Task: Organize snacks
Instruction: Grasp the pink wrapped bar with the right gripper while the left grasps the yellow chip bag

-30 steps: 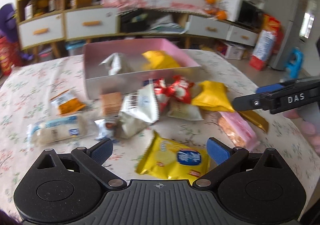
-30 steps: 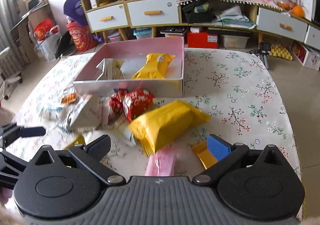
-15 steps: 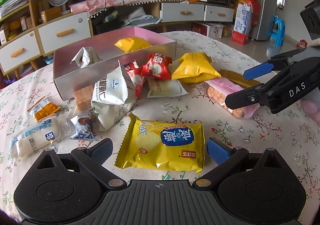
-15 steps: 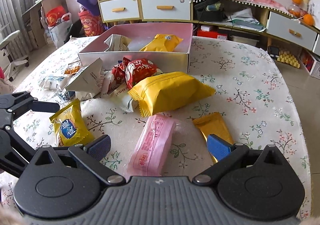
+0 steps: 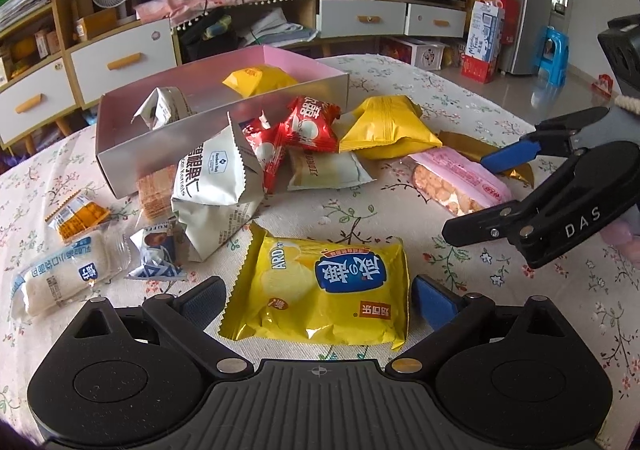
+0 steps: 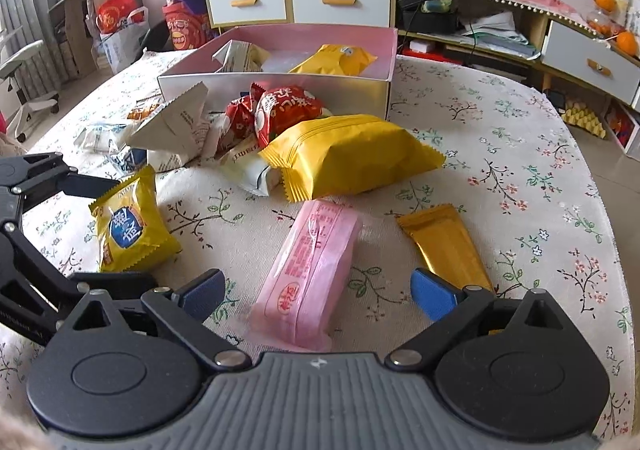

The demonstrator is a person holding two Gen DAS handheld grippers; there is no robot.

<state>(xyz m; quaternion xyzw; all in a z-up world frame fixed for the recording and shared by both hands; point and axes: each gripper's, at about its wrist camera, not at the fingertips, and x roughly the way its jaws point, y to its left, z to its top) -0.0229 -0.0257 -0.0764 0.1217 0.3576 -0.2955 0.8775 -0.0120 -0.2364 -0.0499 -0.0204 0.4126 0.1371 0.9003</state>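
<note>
While snacks lie scattered over a floral tablecloth [image 5: 460,90], 2 hand-held grippers hover low above it, both spread wide and holding nothing. Farthest left in the left wrist view lie a clear-wrapped white bun [image 5: 60,280] and a small orange packet [image 5: 78,215], with a small blue-and-white wrapper [image 5: 156,256] just right of the bun. Behind them stands an open pink box [image 5: 132,158], silver on its outer wall, holding a white pouch [image 5: 164,108] and a yellow packet [image 5: 258,80]. A large white nut bag [image 5: 212,190] leans against the box's front, beside 2 red packets [image 5: 308,126] and a cream packet [image 5: 324,170]. Nearer the camera, the left gripper [image 5: 318,300] straddles a yellow chip bag with a blue logo [image 5: 324,290]; the bag lies flat between the blue finger pads [image 5: 434,300], and whether they touch it cannot be told. Right of centre sits a puffy yellow bag [image 5: 384,128], then a pink biscuit pack [image 5: 456,184] with a gold wrapper [image 5: 468,142] behind it. In the right wrist view, the right gripper [image 6: 316,292] hangs over the near end of the pink biscuit pack [image 6: 312,270], which lies between its parted pads without clear contact; the gold wrapper [image 6: 448,246] runs beside the right-hand pad [image 6: 434,294].
</note>
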